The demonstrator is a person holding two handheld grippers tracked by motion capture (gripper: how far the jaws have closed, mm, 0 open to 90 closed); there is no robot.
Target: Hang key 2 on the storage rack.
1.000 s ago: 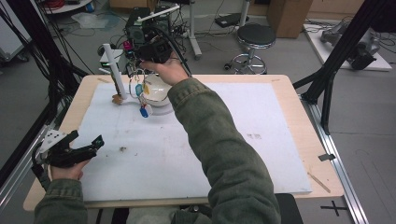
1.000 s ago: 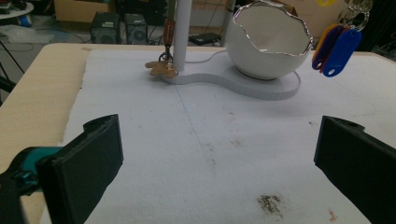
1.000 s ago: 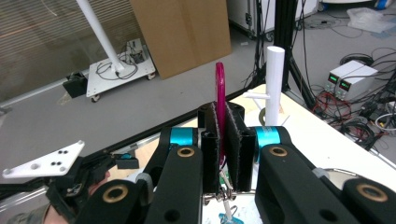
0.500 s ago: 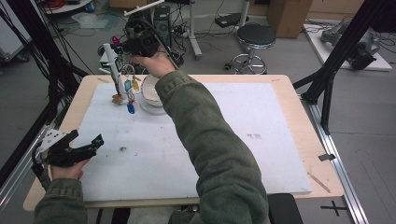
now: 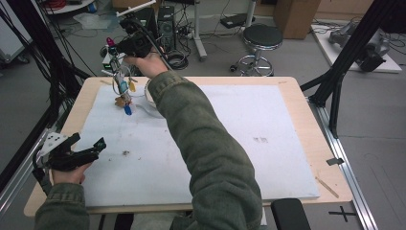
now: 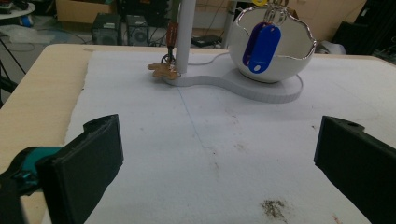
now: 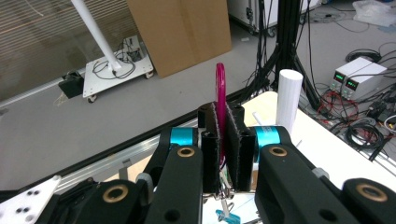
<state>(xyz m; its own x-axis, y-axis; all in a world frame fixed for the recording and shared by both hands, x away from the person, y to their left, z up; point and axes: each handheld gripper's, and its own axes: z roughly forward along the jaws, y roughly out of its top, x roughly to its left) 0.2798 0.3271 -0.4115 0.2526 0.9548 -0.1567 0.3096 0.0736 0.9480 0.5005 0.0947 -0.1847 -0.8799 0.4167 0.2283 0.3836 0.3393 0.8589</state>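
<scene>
Magenta key tag [image 7: 220, 100] sits clamped between my right gripper [image 7: 223, 140] jaws, its bunch of keys [image 5: 125, 96] dangling beside the white post [image 5: 115, 67] so I can hang it there. My left gripper [image 5: 79, 153] rests wide open on the worktop [image 5: 297, 96], idle.

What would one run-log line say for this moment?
right gripper: shut on magenta key tag, bunch lifted by white post | left gripper: open, idle
</scene>
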